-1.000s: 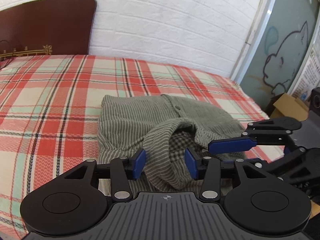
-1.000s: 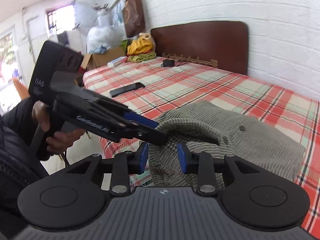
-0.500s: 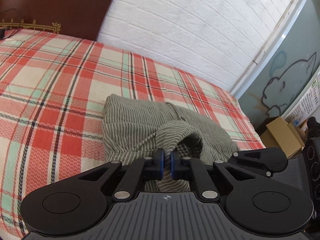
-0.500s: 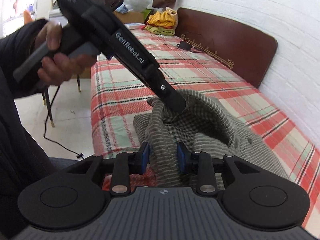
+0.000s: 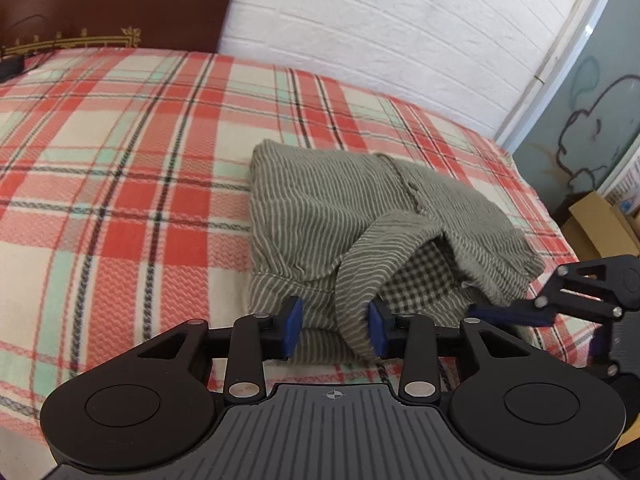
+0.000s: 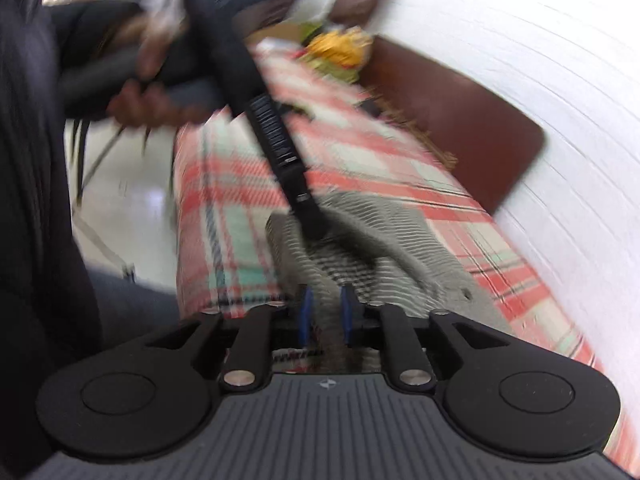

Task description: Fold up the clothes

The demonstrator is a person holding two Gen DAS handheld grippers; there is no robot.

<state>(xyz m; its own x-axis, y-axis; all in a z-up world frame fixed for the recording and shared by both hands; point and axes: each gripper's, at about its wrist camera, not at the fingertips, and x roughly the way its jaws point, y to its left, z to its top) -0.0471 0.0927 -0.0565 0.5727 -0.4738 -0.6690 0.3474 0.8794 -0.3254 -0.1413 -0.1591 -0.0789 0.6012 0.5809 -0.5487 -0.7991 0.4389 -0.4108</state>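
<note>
A grey-green striped garment [image 5: 328,216] with a checked lining lies folded near the front edge of the plaid bed [image 5: 120,184]. My left gripper [image 5: 335,328] is open at the garment's near edge, and a raised fold of cloth stands between its blue pads without being pinched. In the blurred right wrist view, my right gripper [image 6: 326,314] has its pads close together on a ridge of the garment [image 6: 404,240]. The left gripper's fingers [image 6: 312,216] come down onto the cloth from above. The right gripper [image 5: 516,314] also shows at the garment's right corner.
A dark wooden headboard [image 5: 112,4] and a white brick wall [image 5: 400,32] border the bed. A cardboard box [image 5: 600,224] sits on the floor to the right. A person's hand [image 6: 148,96] and dark sleeve hold the left tool. Clothes [image 6: 340,48] are piled at the bed's far end.
My left gripper was shut on the fold half a second ago and now stands open, lower at the garment's edge. My right gripper's pads have closed in on the cloth while swinging fast.
</note>
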